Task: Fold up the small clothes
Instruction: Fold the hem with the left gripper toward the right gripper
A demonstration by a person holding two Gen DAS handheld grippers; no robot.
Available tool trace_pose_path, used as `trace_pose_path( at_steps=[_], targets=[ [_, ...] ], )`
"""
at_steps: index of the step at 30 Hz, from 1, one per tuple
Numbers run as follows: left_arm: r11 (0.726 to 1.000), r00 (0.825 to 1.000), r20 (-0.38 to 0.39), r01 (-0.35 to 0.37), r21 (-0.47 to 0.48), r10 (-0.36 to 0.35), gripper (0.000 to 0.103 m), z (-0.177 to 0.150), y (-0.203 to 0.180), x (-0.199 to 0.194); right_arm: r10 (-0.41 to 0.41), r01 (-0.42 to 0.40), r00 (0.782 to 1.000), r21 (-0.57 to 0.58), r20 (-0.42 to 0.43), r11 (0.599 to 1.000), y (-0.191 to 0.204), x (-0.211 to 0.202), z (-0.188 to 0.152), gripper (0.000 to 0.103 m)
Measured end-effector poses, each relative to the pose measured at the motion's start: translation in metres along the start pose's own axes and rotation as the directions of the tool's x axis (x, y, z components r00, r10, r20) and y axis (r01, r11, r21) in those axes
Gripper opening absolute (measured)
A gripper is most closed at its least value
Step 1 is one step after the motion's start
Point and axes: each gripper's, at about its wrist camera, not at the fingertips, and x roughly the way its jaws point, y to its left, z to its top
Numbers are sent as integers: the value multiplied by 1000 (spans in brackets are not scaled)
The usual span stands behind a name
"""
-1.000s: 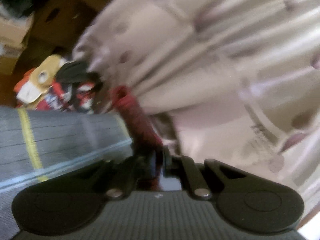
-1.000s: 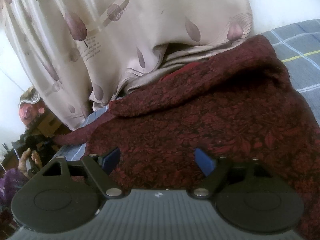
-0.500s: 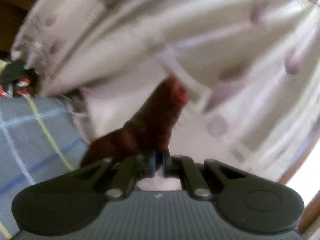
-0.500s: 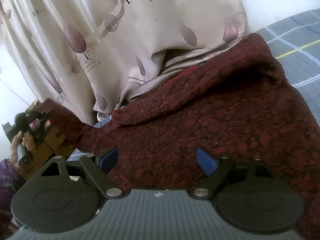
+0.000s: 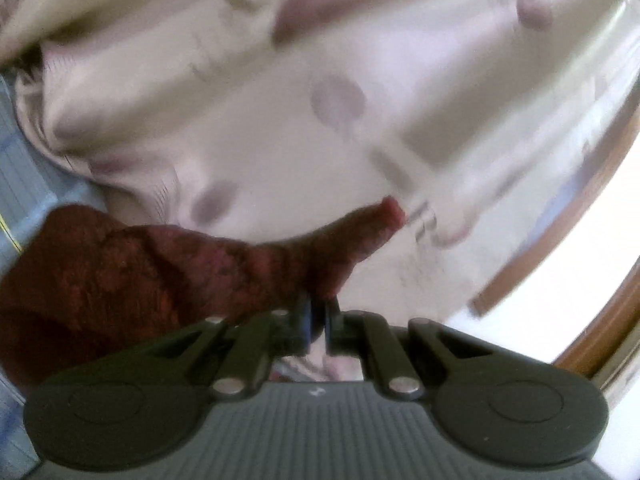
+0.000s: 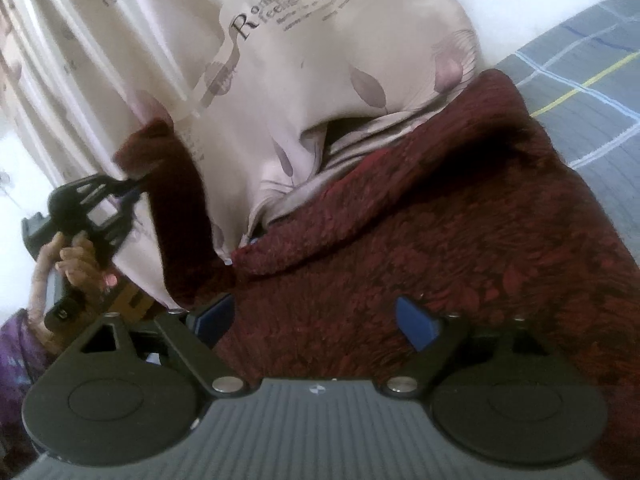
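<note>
Backdrop: cream satin curtain (image 6: 320, 92) with mauve leaf prints and partly readable lettering, hanging in long folds down onto the bed.
Surface: grey-blue bedspread (image 6: 592, 108) crossed by pale, dark blue and yellow lines, quilted in fine ribs.
Left gripper (image 6: 138, 186): jaws pinched together on a corner of the dark red garment (image 6: 420, 240), lifting it into a narrow twisted strip against the curtain.
Hand (image 6: 76, 260): wraps the left gripper's handle; a purple patterned sleeve (image 6: 16, 356) is cut off at the edge.
Garment: thick, nubby, floral-textured cloth spread over the bed.
Right gripper (image 6: 316, 320): blue pads opening, hovering over the cloth, not pressing it.
Unclear: left wrist view is motion-blurred; brown wooden frame (image 5: 600, 320) at its right, bright beyond.
</note>
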Motion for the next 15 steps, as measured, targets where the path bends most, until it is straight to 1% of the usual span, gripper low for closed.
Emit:
trace_pose_path(
  at_steps=[5, 8, 12, 15],
  targets=[
    [1000, 997, -74, 1, -2, -2, 6, -34, -11, 37, 21, -23, 999, 55, 41, 998, -11, -9, 1, 89],
    [1000, 993, -114, -1, -13, -1, 6, -48, -17, 60, 21, -24, 999, 62, 48, 998, -12, -9, 2, 89],
    [1000, 987, -163, -1, 7, 2, 6, -68, -29, 89, 26, -29, 998, 64, 52, 998, -13, -9, 2, 89],
    [999, 980, -197, 2, 35, 5, 6, -87, -38, 107, 33, -40, 997, 96, 71, 995, -19, -11, 2, 89]
  ],
)
